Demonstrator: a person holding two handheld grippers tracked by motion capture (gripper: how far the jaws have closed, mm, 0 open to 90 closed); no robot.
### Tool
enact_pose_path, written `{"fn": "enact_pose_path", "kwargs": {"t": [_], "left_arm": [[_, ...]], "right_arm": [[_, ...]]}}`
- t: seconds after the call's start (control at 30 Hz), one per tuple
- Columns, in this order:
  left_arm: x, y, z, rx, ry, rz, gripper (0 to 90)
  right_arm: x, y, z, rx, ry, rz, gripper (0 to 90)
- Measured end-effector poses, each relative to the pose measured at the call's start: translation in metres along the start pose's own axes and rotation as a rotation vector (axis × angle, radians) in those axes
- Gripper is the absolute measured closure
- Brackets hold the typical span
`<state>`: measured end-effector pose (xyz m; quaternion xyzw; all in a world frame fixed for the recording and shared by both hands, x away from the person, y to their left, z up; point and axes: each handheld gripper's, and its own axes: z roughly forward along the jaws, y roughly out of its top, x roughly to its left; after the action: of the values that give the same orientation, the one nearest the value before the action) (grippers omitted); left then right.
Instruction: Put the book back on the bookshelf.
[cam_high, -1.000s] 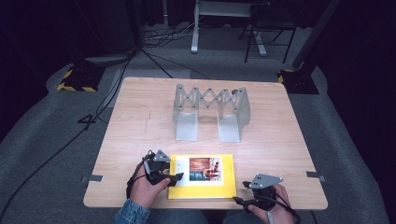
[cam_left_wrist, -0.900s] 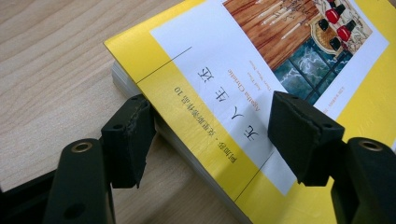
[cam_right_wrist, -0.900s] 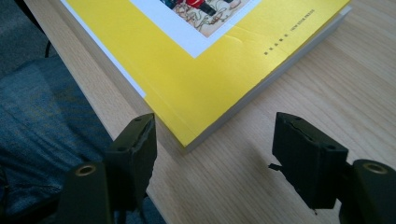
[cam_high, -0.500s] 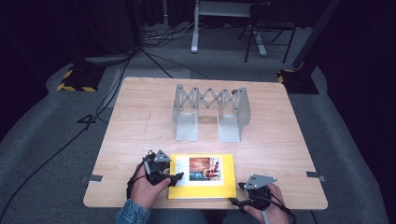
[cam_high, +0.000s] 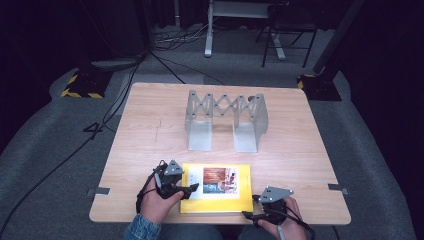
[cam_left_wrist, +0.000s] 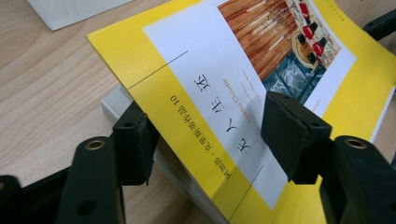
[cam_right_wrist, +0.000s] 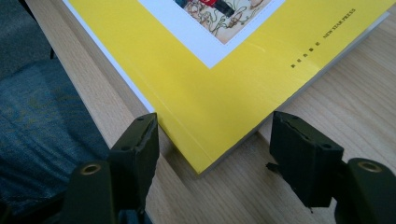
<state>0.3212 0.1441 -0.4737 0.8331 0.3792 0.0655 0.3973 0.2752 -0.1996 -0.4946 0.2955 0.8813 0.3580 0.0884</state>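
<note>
two grippers sat at the near edge of a pale wooden table (cam_high: 150, 135) in the high view. a flat yellow book (cam_high: 216, 200) lay on the wood between them, close to the person's side. it had a white box with a small picture on its cover. the left gripper (cam_high: 187, 189) reached onto the book's left edge, held in a hand with a blue sleeve. the right gripper (cam_high: 252, 214) was just by the book's near right corner. farther back stood a grey metal rack (cam_high: 225, 120) with a zigzag top and two flat feet, well apart from the book.

in the left gripper view, the left gripper (cam_left_wrist: 205, 149) had its two black blocky jaws spread apart. the book (cam_left_wrist: 140, 51) had its smooth, shiny cover lifted and tilted over the grey stack of pages. one jaw was under the raised cover and the other was over it. they were not pressed shut on it. black letters ran along the white part.

in the right gripper view, the right gripper (cam_right_wrist: 215, 144) also had its jaws spread wide. the book's (cam_right_wrist: 196, 93) pointy yellow corner poked between them, and i could not tell if they touched it. the book lay flat on the grainy wood. blue jeans (cam_right_wrist: 42, 130) showed below the table edge.
</note>
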Motion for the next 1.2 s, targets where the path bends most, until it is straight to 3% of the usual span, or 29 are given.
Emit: {"fn": "enact_pose_path", "kwargs": {"t": [0.2, 0.3, 0.47, 0.63, 0.83, 0.97, 1.2], "left_arm": [[-0.002, 0.001, -0.003, -0.047, -0.057, -0.009, 53.0], [-0.002, 0.0, -0.003, -0.036, -0.028, 0.017, 67.3], [-0.002, 0.002, -0.01, -0.058, -0.095, -0.021, 86.7], [-0.008, 0.008, -0.019, -0.083, -0.121, -0.014, 89.2], [-0.016, 0.019, -0.028, -0.112, -0.127, 0.023, 89.3], [-0.018, 0.026, -0.033, -0.12, -0.143, 0.026, 89.3], [-0.022, 0.039, -0.038, -0.117, -0.17, 0.042, 89.3]], "right_arm": [[0.0, 0.0, 0.0, -0.001, 0.0, -0.003, 33.9], [0.0, 0.0, 0.0, -0.002, 0.0, -0.004, 33.9], [0.0, 0.0, 0.0, -0.002, -0.002, -0.002, 34.0], [0.002, 0.0, -0.001, 0.003, -0.012, -0.005, 33.9], [0.005, 0.002, -0.01, -0.043, -0.045, -0.021, 29.1], [0.007, 0.006, -0.014, -0.077, -0.071, -0.042, 25.7], [0.012, 0.012, -0.012, -0.099, -0.075, -0.101, 22.3]]}}
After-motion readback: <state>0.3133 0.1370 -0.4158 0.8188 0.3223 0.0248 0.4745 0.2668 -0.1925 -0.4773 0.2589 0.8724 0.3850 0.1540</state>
